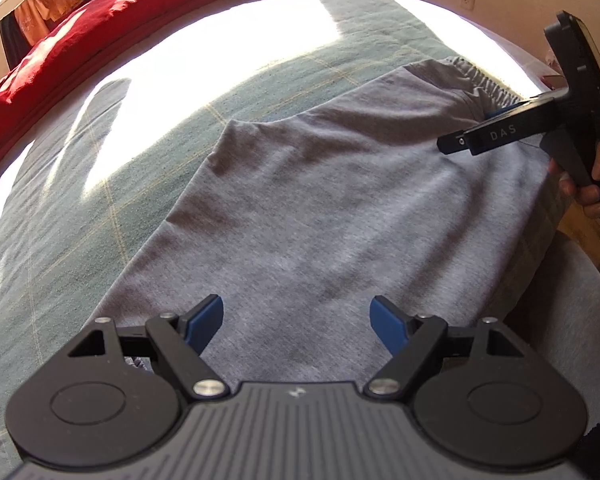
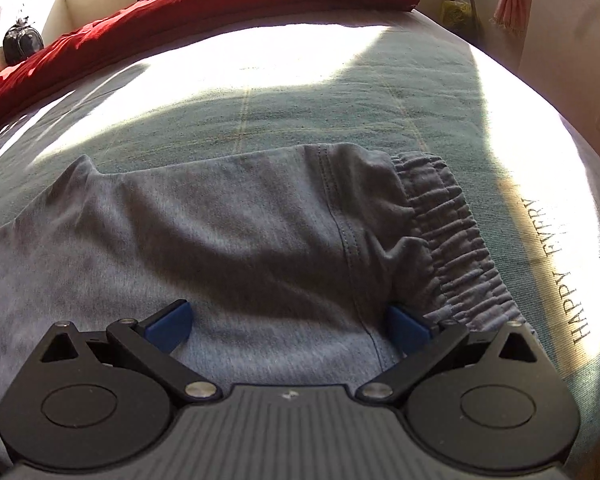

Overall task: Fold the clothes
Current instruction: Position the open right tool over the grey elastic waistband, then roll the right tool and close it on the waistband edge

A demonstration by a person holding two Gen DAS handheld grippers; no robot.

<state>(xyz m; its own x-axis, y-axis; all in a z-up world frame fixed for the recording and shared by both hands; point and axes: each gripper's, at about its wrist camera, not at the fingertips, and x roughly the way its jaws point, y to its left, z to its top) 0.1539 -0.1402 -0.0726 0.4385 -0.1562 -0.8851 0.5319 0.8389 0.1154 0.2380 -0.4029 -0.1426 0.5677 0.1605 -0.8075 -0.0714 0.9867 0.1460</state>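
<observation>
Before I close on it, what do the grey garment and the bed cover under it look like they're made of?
Grey garment: soft matte heathered knit, probably cotton jersey or sweatshirt fabric; it creases softly and has a gathered elastic waistband and double stitching. Bed cover: a flatter, coarser-looking woven cloth in dull green with thin pale lines; the fibre is unclear.

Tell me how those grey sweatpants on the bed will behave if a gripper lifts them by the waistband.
The grey sweatpants would likely drape and sag: they lie wrinkled and soft on the green bedspread. The gathered elastic waistband looks thicker, so it probably offers a firmer hold. The knit looks matte, so slipping seems unlikely.
</observation>
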